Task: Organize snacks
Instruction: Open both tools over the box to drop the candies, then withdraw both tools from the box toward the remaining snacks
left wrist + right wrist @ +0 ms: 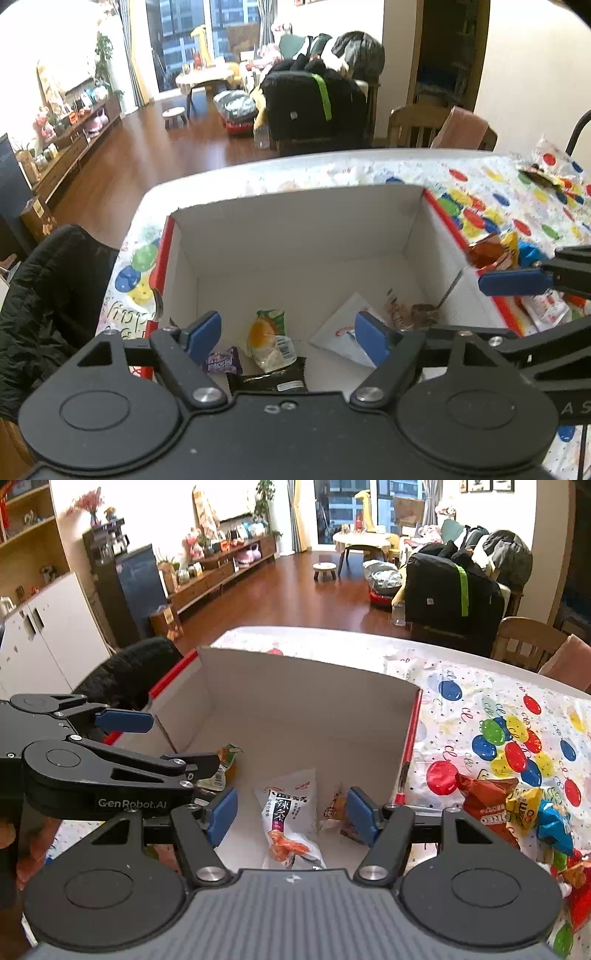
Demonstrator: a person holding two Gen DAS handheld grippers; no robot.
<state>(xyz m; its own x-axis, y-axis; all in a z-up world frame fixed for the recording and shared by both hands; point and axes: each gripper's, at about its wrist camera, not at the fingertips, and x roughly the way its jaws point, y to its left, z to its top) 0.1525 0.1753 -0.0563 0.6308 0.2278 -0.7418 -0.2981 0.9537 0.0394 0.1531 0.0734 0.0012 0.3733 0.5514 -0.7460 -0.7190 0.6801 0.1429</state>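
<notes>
An open cardboard box [295, 236] with white walls and a red rim stands on the balloon-print tablecloth [480, 701]. On its floor lie an orange-green packet [271, 339], a purple candy [221, 362], a black packet [267, 382], a white packet with red print [291, 819] and a small brown packet [410, 312]. My left gripper [288, 334] hangs open over the box's near left part, holding nothing. My right gripper [291, 812] is open and empty above the white packet. A loose pile of snacks [517, 805] lies on the cloth right of the box.
A chair draped with a black jacket [48, 295] stands at the table's left side. Beyond the far table edge is a wooden chair [524, 642]. A dark wrapper [539, 179] lies on the cloth at the far right. The two grippers are close side by side.
</notes>
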